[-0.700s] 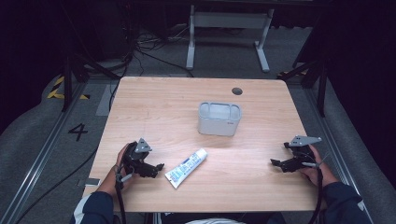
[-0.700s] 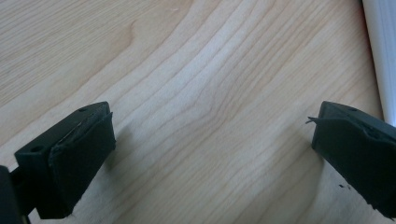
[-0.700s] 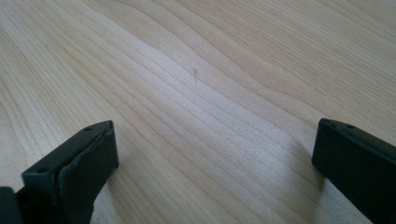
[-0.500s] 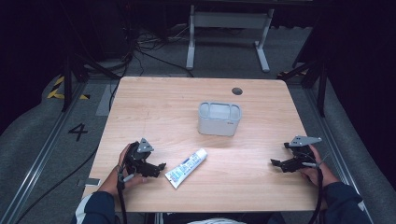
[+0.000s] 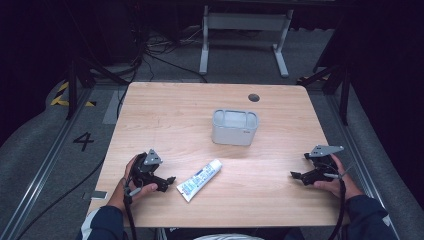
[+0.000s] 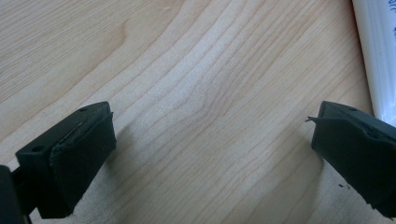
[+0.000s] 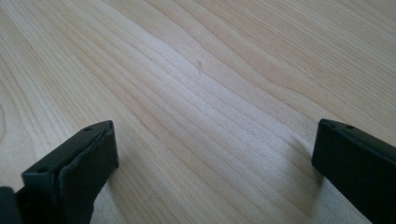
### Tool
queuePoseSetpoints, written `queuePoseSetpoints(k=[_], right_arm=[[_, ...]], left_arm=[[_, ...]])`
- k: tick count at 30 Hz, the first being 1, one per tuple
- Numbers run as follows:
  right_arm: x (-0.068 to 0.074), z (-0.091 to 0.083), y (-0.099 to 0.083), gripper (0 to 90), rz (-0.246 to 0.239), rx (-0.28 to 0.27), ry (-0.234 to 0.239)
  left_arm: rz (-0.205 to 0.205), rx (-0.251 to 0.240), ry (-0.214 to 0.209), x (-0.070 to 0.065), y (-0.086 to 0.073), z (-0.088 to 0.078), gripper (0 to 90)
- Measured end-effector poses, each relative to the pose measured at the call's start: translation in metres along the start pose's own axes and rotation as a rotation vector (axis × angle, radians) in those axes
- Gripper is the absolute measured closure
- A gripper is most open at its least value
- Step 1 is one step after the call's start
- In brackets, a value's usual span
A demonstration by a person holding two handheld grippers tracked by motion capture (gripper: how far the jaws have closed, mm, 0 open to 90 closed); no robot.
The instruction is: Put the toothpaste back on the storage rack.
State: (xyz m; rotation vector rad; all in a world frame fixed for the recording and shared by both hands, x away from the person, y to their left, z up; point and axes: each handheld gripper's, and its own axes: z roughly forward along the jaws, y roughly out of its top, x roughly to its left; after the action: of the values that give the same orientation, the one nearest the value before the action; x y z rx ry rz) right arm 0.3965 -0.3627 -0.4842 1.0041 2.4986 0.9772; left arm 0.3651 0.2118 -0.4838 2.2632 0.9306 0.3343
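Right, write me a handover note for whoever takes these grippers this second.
Left gripper: open, holding nothing, low over the table just left of the tube.
Right gripper: open, holding nothing, near the table's right edge.
Tube lies flat at front centre, cap end pointing toward the grey bin, which stands upright behind it, apart from it.
Done: nothing picked up yet.
Left: probably grasp the tube with the left gripper and put it in the bin.

I log a wooden table [image 5: 165, 115] with a dark round hole [image 5: 254, 97] near its far edge. A grey bin [image 5: 234, 128] stands at the table's middle. On the floor [image 5: 45, 145]: a painted "4" [image 5: 83, 141], yellow-black tape [image 5: 62, 95], cables [image 5: 155, 55], a white frame [image 5: 245, 22] beyond.
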Motion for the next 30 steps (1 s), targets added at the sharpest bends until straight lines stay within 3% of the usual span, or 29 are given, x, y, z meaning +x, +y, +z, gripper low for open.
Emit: queuePoseSetpoints(k=[3, 5, 8, 9, 11, 26, 30], right_arm=[[0.002, -0.001, 0.003, 8.8, -0.023, 0.008, 0.011], [0.006, -0.004, 0.005, 21.2, -0.050, -0.001, 0.038], [0.011, -0.004, 0.009, 15.9, -0.082, 0.002, 0.047], [0.019, -0.004, 0.014, 20.1, -0.116, 0.007, 0.061], [0.024, -0.003, 0.019, 19.6, -0.144, 0.000, 0.073], [0.054, -0.003, 0.048, 21.4, -0.267, -0.028, 0.113], [0.066, -0.002, 0.059, 22.6, -0.327, -0.029, 0.133]], left_arm=[[0.004, 0.001, -0.003, 0.001, 0.000, 0.000, 0.1], [0.004, 0.001, -0.004, 0.001, 0.000, 0.000, 0.2], [0.011, 0.001, 0.001, 0.001, 0.000, 0.000, 0.2], [0.004, -0.001, 0.001, 0.001, 0.000, 0.000, 0.2], [0.007, 0.000, 0.001, 0.001, -0.001, -0.001, 0.2], [0.006, -0.001, 0.000, 0.001, -0.001, -0.001, 0.2], [0.006, -0.001, 0.000, 0.001, -0.001, -0.001, 0.2]])
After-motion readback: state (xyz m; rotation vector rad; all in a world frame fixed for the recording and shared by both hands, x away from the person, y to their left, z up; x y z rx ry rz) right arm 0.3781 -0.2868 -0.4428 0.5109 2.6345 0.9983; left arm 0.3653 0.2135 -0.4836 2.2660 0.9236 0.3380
